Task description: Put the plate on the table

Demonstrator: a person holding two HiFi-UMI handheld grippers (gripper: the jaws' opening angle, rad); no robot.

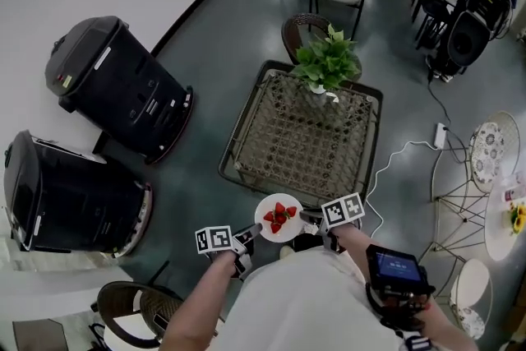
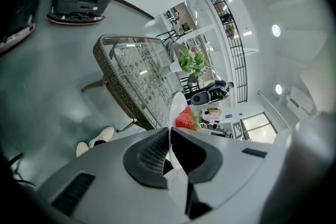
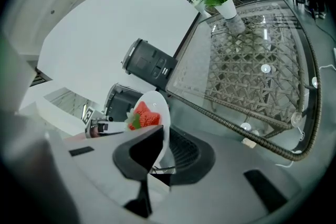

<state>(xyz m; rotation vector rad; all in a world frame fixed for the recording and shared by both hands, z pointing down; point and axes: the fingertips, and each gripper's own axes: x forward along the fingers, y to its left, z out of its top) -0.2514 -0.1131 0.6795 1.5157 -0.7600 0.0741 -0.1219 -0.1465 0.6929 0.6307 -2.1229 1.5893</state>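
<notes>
While the person stands at the 6 o'clock side of the wicker surface (image 1: pixel 271 145) with its glass top, the white plate (image 1: pixel 279 216) is up in the air by that near edge. From above I cannot tell if it hangs over the glass or just short of it. Red strawberries (image 1: pixel 278 217) lie on it.

The left gripper (image 1: pixel 255 232) has the rim at about 8 o'clock and the right gripper (image 1: pixel 307 219) at about 3 o'clock. From above the jaws look too small to read. Each gripper view shows its jaws pinching the thin rim. The plate is side-on there, so most of it is hard to see, and the pinched part is hidden.

A green plant (image 1: pixel 327 62) stands at the surface's 12 o'clock end. Two black machines (image 1: pixel 123 86) sit out at 9 o'clock. The person's body covers the floor under the plate.
</notes>
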